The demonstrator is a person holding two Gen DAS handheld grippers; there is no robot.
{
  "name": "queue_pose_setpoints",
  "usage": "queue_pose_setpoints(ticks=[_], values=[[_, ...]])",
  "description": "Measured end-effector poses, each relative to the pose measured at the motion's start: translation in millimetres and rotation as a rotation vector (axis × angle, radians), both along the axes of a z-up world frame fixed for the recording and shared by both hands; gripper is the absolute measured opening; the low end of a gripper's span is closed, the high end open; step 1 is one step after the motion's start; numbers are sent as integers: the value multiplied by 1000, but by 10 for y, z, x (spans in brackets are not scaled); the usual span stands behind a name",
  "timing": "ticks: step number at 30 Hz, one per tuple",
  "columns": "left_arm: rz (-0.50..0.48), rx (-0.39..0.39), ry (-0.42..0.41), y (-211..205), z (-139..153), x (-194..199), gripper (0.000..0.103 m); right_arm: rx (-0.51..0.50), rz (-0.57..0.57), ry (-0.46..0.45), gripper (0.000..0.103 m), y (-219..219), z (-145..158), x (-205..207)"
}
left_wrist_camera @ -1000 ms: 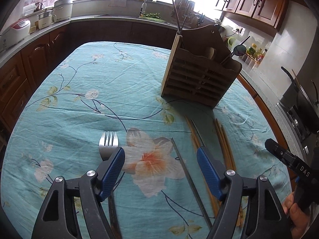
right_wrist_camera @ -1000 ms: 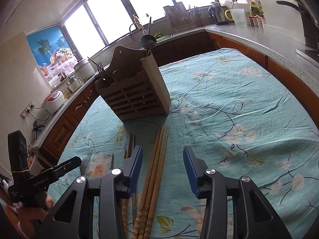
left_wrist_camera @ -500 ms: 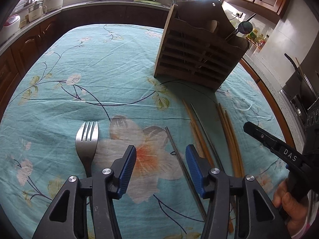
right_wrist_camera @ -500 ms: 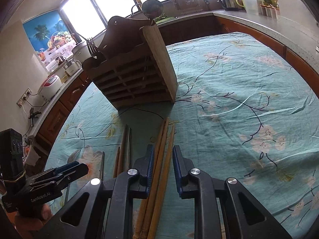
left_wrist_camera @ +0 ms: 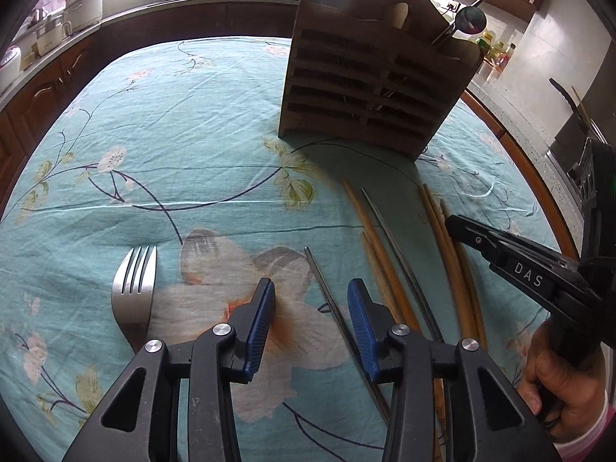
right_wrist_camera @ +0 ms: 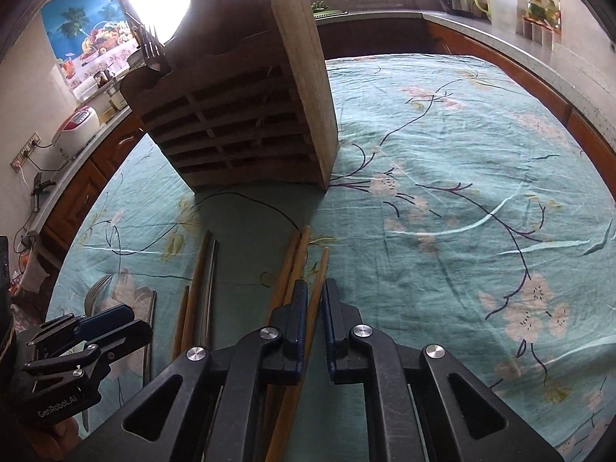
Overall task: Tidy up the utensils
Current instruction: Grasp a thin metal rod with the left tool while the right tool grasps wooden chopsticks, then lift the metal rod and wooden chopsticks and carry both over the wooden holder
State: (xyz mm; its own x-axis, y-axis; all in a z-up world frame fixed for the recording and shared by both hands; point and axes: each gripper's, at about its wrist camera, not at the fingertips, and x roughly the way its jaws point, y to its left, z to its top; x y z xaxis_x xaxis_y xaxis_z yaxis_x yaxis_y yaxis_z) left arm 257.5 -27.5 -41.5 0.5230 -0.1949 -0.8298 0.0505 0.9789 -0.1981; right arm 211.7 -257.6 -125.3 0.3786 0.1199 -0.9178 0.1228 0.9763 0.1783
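Observation:
A wooden utensil holder (left_wrist_camera: pixel 369 77) stands on the teal floral tablecloth; it also shows in the right wrist view (right_wrist_camera: pixel 246 115). My left gripper (left_wrist_camera: pixel 312 300) is open low over the cloth, its jaws either side of a thin metal chopstick (left_wrist_camera: pixel 327 292). A steel fork (left_wrist_camera: pixel 133 288) lies to its left. Wooden chopsticks (left_wrist_camera: pixel 450 261) lie to its right. My right gripper (right_wrist_camera: pixel 315 304) is nearly closed around one wooden chopstick (right_wrist_camera: pixel 318 273) of a bundle; a small gap still shows.
More wooden and metal chopsticks (right_wrist_camera: pixel 204 288) lie left of the bundle. Forks (right_wrist_camera: pixel 148 46) and a ladle (left_wrist_camera: pixel 467 23) stand in the holder. Kitchen counters with appliances (right_wrist_camera: pixel 75 131) ring the table. The left gripper shows in the right wrist view (right_wrist_camera: pixel 100 323).
Both grippers moved forward and lower toward the utensils. The left jaws narrowed around the metal chopstick. The right jaws closed in on a wooden chopstick.

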Motion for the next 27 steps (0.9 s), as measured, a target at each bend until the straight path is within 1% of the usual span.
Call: queue_pose_setpoints(ticks=[4, 6, 8, 10, 13, 15, 17, 22, 24, 27], values=[[-44, 83, -24, -159, -25, 43, 30, -20, 20, -1, 7, 21, -15, 45], [-53, 95, -33, -184, -38, 52, 26, -36, 35, -3, 7, 52, -15, 48], [-63, 112, -42, -197, -53, 60, 15, -40, 41, -5, 7, 67, -16, 55], [-66, 112, -47, -184, -72, 75, 9, -42, 46, -6, 7, 63, -21, 48], [-63, 98, -48, -155, -72, 81, 5, -45, 41, -5, 7, 64, -12, 68], [-57, 78, -42, -116, -63, 84, 3, -1, 21, -4, 6, 25, 8, 56], [-54, 41, -35, -50, -49, 76, 2, 19, 6, -13, 5, -5, 67, 36], [-38, -29, -60, 140, 98, -30, 2, 50, -5, -68, 5, -60, 349, -53], [-31, -71, -75, 229, 187, -86, 2, 58, -11, -93, 5, -76, 471, -93], [-21, -110, -109, 357, 355, -207, 2, 78, -18, -122, 5, -102, 625, -145]])
